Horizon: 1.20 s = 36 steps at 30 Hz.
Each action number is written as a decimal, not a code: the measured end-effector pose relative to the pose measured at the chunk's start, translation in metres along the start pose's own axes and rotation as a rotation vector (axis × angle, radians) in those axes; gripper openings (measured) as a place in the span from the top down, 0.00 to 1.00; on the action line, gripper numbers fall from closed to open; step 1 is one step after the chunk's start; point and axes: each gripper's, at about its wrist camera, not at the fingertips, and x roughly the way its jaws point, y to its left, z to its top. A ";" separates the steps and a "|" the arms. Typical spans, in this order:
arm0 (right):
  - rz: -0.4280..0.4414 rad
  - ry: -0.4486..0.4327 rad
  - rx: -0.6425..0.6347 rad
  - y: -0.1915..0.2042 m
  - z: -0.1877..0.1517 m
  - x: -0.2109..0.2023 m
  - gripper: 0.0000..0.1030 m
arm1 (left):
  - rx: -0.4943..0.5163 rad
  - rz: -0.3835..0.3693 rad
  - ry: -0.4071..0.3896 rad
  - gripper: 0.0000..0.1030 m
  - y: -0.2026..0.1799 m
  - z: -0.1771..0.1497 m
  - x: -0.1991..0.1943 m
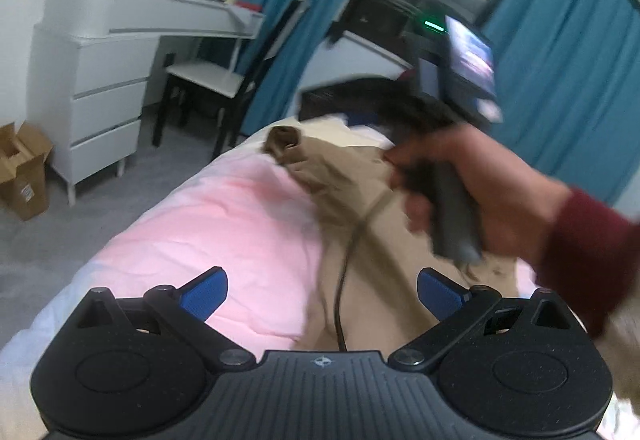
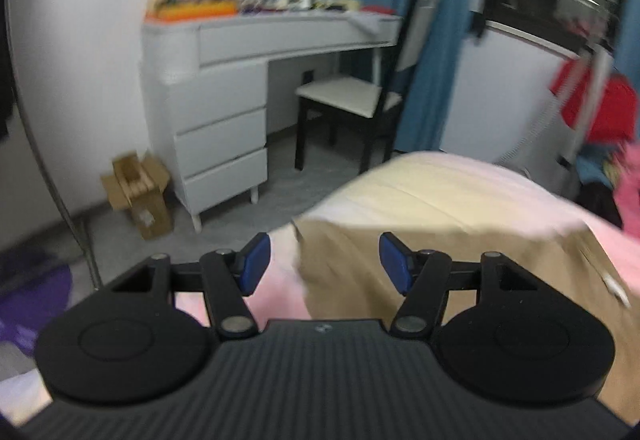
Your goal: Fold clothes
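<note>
The tan trousers (image 1: pixel 360 195) lie rumpled across the pink bed (image 1: pixel 208 215), one leg end bunched toward the far side. Both the left gripper (image 1: pixel 322 294) and the right gripper (image 2: pixel 320 264) stand wide apart with nothing between the pads. To fold well, spread the cloth flat first, then pinch a hem edge squarely on each side before lifting.
</note>
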 end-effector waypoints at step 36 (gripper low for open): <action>-0.386 -0.216 0.889 -0.252 -0.183 -0.124 0.87 | 0.240 -0.237 0.002 0.04 -0.088 -0.047 0.010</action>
